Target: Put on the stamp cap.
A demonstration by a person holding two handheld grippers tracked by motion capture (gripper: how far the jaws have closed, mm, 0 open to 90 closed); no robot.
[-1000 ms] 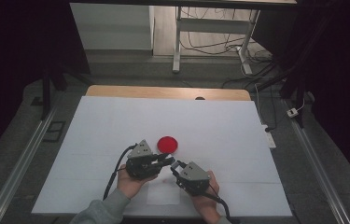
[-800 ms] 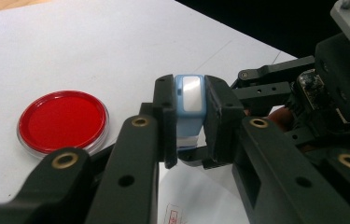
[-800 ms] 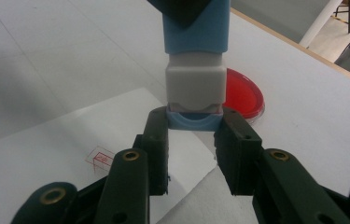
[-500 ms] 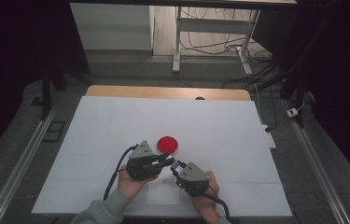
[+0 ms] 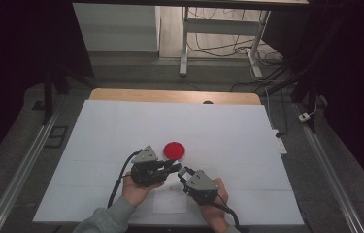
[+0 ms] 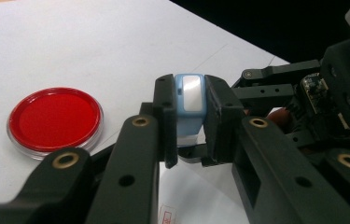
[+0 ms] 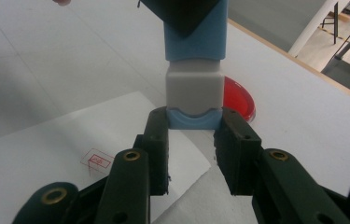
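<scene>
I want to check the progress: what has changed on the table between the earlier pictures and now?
Nothing visibly changed. The left gripper and the right gripper still hold the blue and white stamp between them beside the red dish.

lab or robotics test room, not home. work table (image 5: 121, 121) covered with plain white sheet, wooden edge (image 5: 170, 95) showing at far side. dark curtains (image 5: 19, 58) hang on both sides. bare grey floor (image 5: 136, 63) beyond. metal desk legs (image 5: 184, 43) with loose cables (image 5: 218, 46) behind table. power strip (image 5: 279, 141) at right table edge, plug (image 5: 305, 117) on floor. aluminium rails (image 5: 19, 165) run along both table sides. red petri dish (image 5: 174, 150) on sheet fits lab setting.
</scene>
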